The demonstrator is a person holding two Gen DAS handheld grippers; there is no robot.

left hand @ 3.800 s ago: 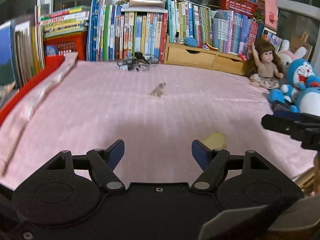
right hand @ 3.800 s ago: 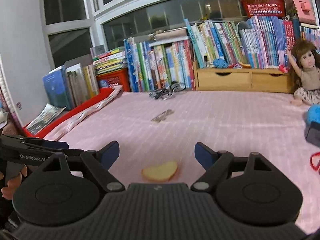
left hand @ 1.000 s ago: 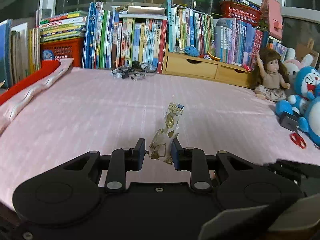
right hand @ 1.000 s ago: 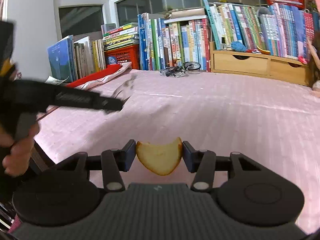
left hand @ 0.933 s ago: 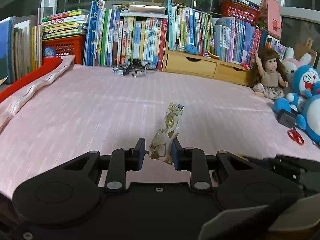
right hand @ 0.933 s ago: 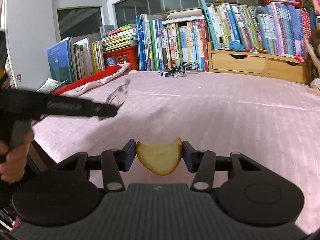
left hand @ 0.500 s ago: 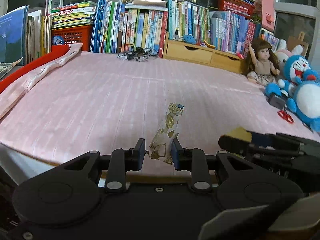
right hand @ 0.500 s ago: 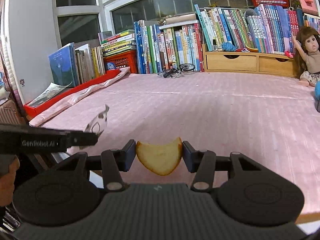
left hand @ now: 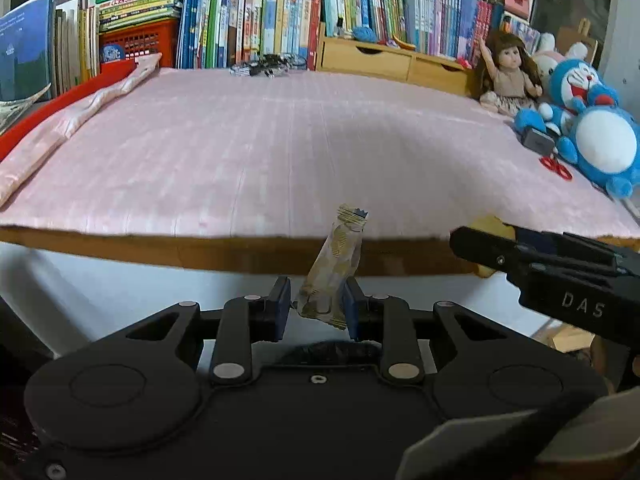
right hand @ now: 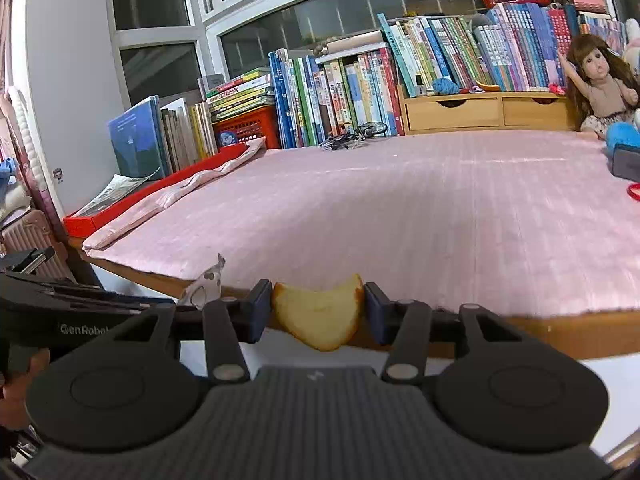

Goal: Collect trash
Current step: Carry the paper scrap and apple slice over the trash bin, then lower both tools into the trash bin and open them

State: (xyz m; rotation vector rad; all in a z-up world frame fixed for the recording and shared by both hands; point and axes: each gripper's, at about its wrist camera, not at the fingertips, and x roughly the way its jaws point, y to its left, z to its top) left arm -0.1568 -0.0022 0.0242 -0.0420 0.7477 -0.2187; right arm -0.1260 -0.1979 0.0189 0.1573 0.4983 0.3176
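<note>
My left gripper point(left hand: 316, 306) is shut on a crumpled gold-and-white snack wrapper point(left hand: 335, 268) that stands upright between its blue pads, in front of the table's front edge. My right gripper point(right hand: 318, 312) is shut on a yellow, bitten piece of fruit peel point(right hand: 320, 316). In the left wrist view the right gripper point(left hand: 476, 246) reaches in from the right, with the peel point(left hand: 490, 224) showing at its tip. The right wrist view shows the left gripper point(right hand: 192, 304) at lower left, the wrapper point(right hand: 206, 282) poking up from it.
The pink cloth-covered table point(left hand: 300, 152) has a wooden front edge point(left hand: 240, 250). Books point(left hand: 260, 20), a wooden drawer unit point(left hand: 384, 62), a doll point(left hand: 508, 76), blue plush toys point(left hand: 588, 124), red scissors point(left hand: 556, 168) and a red tray point(right hand: 160, 196) line its back and sides.
Both grippers, each still holding its piece of trash, have drawn back and down off the table; its front edge is now in view.
</note>
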